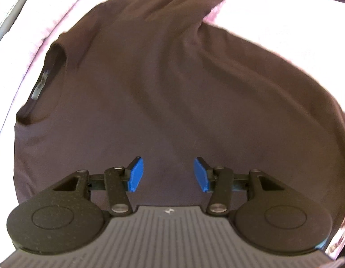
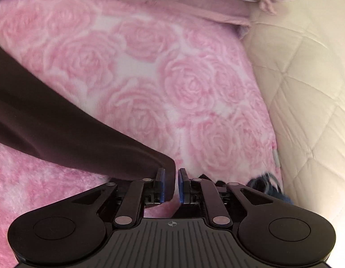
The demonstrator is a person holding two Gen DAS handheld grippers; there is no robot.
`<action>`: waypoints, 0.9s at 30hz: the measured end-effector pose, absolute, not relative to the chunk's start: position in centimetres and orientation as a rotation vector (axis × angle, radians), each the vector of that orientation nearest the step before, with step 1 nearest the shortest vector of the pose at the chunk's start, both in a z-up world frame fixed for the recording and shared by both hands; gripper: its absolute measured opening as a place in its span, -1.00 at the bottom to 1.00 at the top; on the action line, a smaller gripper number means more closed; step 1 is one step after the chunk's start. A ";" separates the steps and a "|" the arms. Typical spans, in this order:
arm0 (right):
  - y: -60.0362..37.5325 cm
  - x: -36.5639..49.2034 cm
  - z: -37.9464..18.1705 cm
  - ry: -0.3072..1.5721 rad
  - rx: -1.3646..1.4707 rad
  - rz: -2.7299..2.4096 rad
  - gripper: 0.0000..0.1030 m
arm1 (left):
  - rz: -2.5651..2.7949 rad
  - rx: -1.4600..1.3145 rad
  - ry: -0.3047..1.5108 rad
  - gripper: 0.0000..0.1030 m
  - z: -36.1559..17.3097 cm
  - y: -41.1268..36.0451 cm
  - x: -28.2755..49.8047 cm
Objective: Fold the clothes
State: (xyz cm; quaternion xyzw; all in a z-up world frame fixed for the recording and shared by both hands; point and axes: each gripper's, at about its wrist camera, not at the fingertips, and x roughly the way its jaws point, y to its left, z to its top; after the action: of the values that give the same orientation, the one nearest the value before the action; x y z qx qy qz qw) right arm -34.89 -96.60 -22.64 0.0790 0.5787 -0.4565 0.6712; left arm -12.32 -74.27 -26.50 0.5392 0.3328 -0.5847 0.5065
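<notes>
A pink blanket with a rose pattern (image 2: 194,84) is covering the surface, and a cream quilted cushion (image 2: 311,89) is lying beside it on the right. The dark brown shirt (image 1: 161,93) is lying spread on the blanket, its collar (image 1: 40,84) at the left in the left wrist view. The left gripper (image 1: 167,173) is hanging over the shirt with its blue pads spread apart, holding nothing. The right gripper (image 2: 171,186) is pinching the end of a sleeve (image 2: 60,129) of the shirt.

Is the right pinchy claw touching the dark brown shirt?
Touching. The right wrist view shows the right gripper with its blue pads nearly closed on a corner of the dark brown shirt, lifting it above the pink rose blanket.
</notes>
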 end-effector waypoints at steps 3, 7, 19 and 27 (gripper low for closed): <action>-94.8 -37.1 -21.8 1.238 0.286 -1.050 -0.64 | -1.458 1.276 0.783 -0.05 -26.8 -76.5 -13.9; -92.5 -39.4 -21.4 1.143 0.379 -1.007 -0.33 | -1.523 1.270 0.717 -0.05 -27.6 -80.3 -16.8; -95.7 -36.9 -28.0 1.207 0.386 -0.948 -0.68 | -1.621 1.270 0.545 -0.03 -29.6 -88.4 -22.4; -97.9 -37.4 -23.3 1.593 -0.013 -0.798 -0.78 | -1.645 1.272 0.559 -0.03 -30.3 -88.9 -22.4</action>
State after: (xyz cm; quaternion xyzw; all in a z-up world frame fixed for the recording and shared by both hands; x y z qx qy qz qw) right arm -37.44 -97.92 -23.25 -0.0058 0.6951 -0.3482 0.6289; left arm -22.36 -88.92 -30.31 0.5200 0.2284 -0.6726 0.4744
